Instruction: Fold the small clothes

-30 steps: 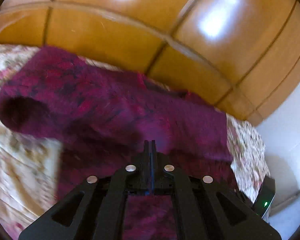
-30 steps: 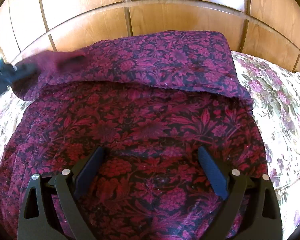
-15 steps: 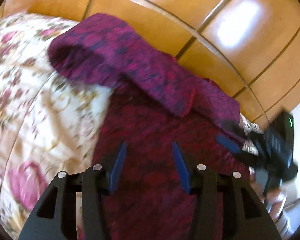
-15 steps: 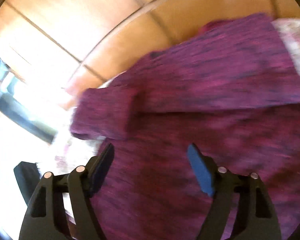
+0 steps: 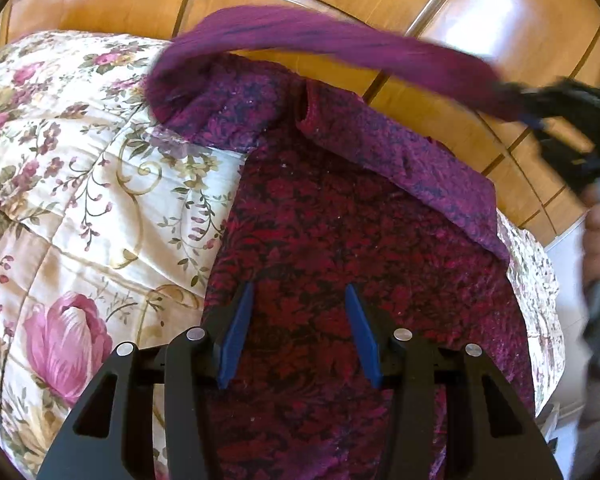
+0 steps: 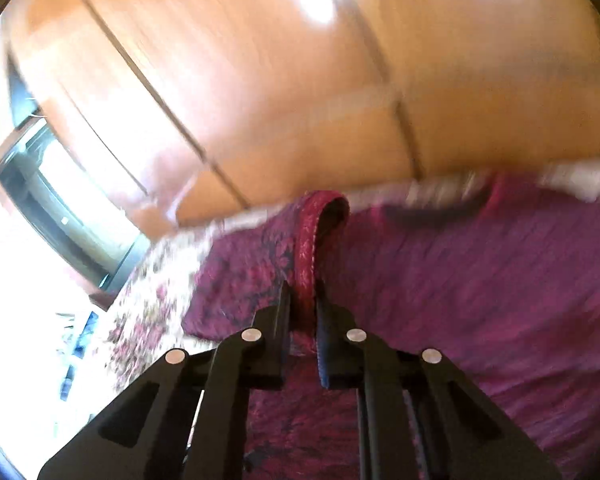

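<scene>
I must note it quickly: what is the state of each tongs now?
Left tongs: open, holding nothing, above the garment.
Right tongs: closed on the garment's hem.

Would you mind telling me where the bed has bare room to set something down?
The floral bedspread lies bare left of the purple garment, up to the wooden panelling. A narrow strip shows right of the garment. The middle is crowded: cloth, the open left claw above it.

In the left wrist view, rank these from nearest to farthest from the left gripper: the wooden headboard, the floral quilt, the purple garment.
1. purple garment, directly under the left gripper.
2. floral quilt, off to the left.
3. wooden headboard, behind, at top.
</scene>
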Demonstrator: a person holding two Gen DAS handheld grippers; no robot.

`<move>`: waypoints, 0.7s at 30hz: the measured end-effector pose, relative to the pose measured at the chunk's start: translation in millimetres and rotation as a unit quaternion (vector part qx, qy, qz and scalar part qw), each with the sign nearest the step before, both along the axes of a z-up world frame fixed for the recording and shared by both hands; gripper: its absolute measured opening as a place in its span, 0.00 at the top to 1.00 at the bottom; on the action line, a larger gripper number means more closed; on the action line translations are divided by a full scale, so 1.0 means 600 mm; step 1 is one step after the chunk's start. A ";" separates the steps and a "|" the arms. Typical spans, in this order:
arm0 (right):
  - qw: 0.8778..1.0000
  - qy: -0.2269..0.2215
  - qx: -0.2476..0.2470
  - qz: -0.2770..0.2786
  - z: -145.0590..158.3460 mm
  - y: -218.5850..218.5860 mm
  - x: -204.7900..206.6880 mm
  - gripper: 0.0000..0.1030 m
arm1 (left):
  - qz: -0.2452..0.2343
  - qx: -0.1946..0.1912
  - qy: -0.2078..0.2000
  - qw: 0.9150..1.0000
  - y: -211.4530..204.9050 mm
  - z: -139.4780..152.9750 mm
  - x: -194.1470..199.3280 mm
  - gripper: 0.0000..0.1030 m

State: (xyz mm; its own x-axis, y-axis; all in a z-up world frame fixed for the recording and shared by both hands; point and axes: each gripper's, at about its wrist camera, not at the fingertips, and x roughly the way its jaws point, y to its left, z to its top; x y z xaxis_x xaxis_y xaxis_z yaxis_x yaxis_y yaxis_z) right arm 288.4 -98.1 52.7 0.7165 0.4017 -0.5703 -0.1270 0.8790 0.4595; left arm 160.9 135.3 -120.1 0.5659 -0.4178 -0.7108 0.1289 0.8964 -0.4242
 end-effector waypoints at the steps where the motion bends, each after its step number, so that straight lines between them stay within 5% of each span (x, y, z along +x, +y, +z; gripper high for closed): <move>1: 1.000 -0.009 -0.011 -0.014 0.015 -0.029 -0.008 0.91 | 0.000 0.004 -0.002 1.000 -0.002 0.000 0.000 0.54; 6: 0.993 0.011 -0.050 -0.105 0.005 -0.165 -0.025 0.92 | 0.000 0.015 -0.004 1.000 -0.009 -0.003 0.000 0.54; 10: 0.980 0.085 -0.053 -0.171 -0.080 -0.255 -0.024 0.92 | -0.002 0.025 -0.003 1.000 -0.014 -0.004 0.001 0.54; 15: 0.970 0.150 -0.028 -0.190 -0.168 -0.292 -0.023 0.92 | -0.006 0.026 0.006 1.000 -0.013 0.008 0.007 0.54; 16: 0.969 0.152 -0.021 -0.191 -0.175 -0.294 -0.027 0.87 | -0.008 0.020 0.004 1.000 -0.012 0.018 0.011 0.54; 18: 0.967 0.145 -0.018 -0.207 -0.171 -0.302 -0.053 0.60 | -0.007 0.016 -0.013 1.000 -0.009 0.046 0.024 0.54; 21: 0.971 0.116 -0.036 -0.205 -0.141 -0.290 -0.064 0.54 | -0.007 0.009 -0.046 0.999 -0.010 0.090 0.055 0.54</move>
